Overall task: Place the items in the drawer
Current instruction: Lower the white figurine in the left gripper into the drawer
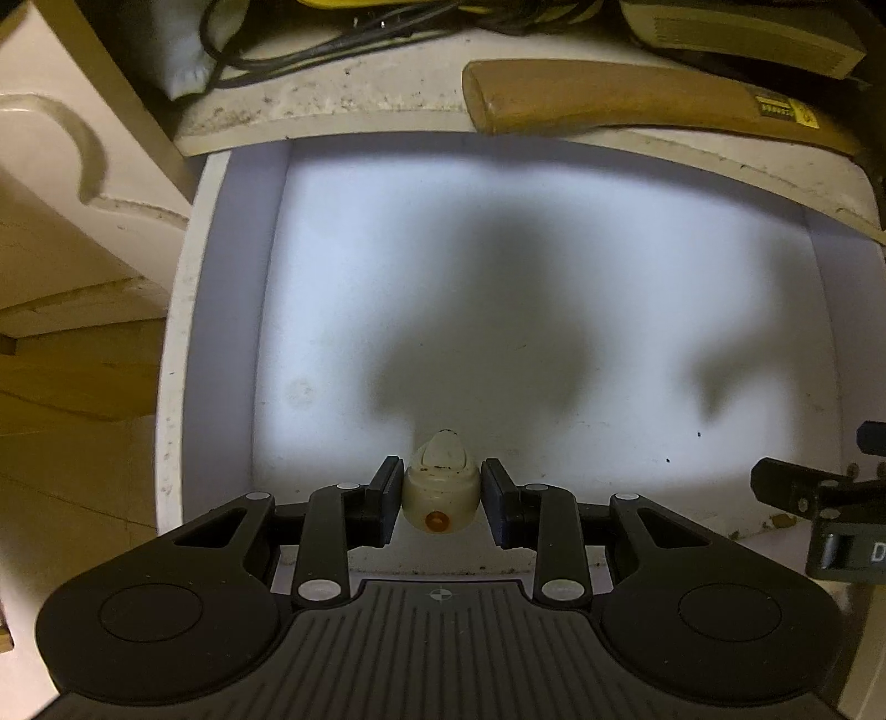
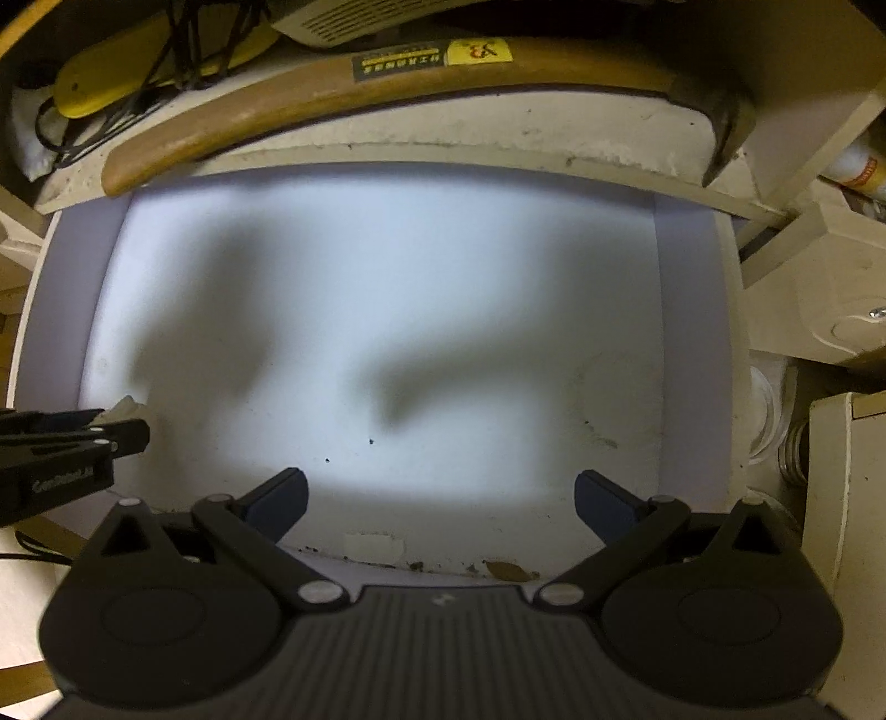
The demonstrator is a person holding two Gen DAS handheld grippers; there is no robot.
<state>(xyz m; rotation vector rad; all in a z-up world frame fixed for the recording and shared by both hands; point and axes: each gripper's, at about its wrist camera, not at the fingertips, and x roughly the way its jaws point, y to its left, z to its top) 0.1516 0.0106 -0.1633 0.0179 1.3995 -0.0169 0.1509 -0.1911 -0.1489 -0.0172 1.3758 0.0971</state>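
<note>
A white drawer [image 1: 221, 343] stands pulled open below both grippers, its floor bare. My left gripper [image 1: 441, 501] holds a small cream plastic switch with an orange dot [image 1: 441, 498] between its pads, over the drawer's near edge. The pads [image 1: 387, 498] sit close against its sides. My right gripper [image 2: 440, 501] is wide open and empty over the drawer's near edge [image 2: 387, 531]. The left gripper [image 2: 119, 429] shows at the left edge of the right wrist view, with a bit of the cream switch [image 2: 130, 408] at its tip.
A wooden-handled hammer [image 1: 637, 99] lies on the shelf above the drawer, also in the right wrist view [image 2: 332, 105]. Black cables [image 1: 288, 44], a yellow object [image 2: 138, 66] and a beige box [image 1: 736, 33] lie behind it. Cabinet panels stand at the left [image 1: 66, 166] and right [image 2: 819, 288].
</note>
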